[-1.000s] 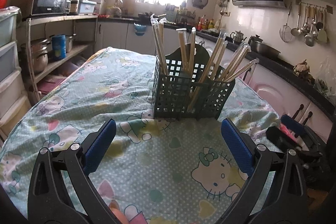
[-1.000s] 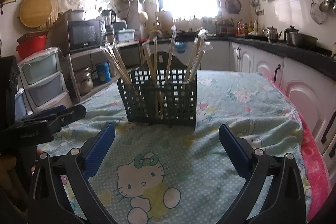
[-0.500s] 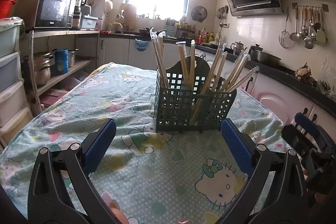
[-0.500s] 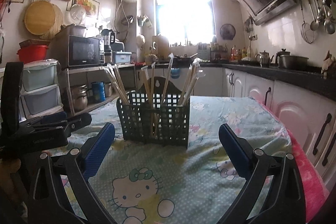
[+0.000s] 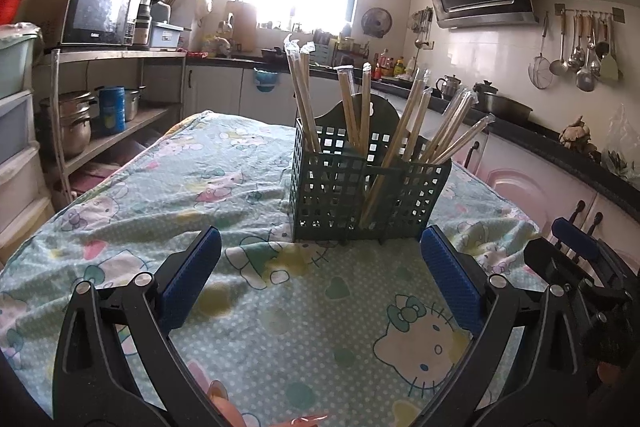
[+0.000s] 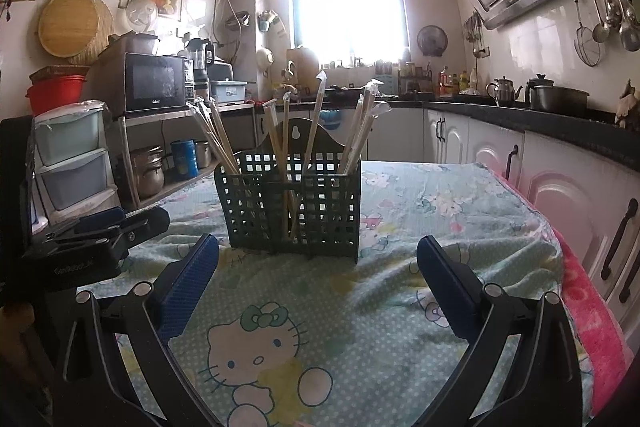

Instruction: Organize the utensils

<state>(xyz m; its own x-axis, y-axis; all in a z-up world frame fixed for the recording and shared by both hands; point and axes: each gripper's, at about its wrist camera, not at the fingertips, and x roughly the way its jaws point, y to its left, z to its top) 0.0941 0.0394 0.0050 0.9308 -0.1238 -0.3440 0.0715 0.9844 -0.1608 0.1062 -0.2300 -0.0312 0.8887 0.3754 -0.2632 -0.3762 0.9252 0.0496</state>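
Observation:
A dark green lattice utensil holder (image 5: 366, 187) stands upright on the patterned tablecloth (image 5: 168, 187). It also shows in the right wrist view (image 6: 292, 203). Several wrapped chopstick pairs (image 5: 356, 111) stand in its compartments, leaning outward, also in the right wrist view (image 6: 316, 115). My left gripper (image 5: 320, 277) is open and empty, a short way in front of the holder. My right gripper (image 6: 318, 277) is open and empty, also short of the holder. Each gripper shows at the edge of the other's view: the right one (image 5: 576, 251) and the left one (image 6: 104, 231).
A shelf rack with a microwave (image 6: 154, 83), pots and plastic drawers (image 6: 72, 159) stands left of the table. White cabinets (image 6: 560, 195) and a black counter run along the right. A pink cloth (image 6: 592, 303) hangs at the table's right edge.
Both grippers have drawn back and tilted up, so the holder sits slightly lower in view and more of the room shows. Both stay open and empty.

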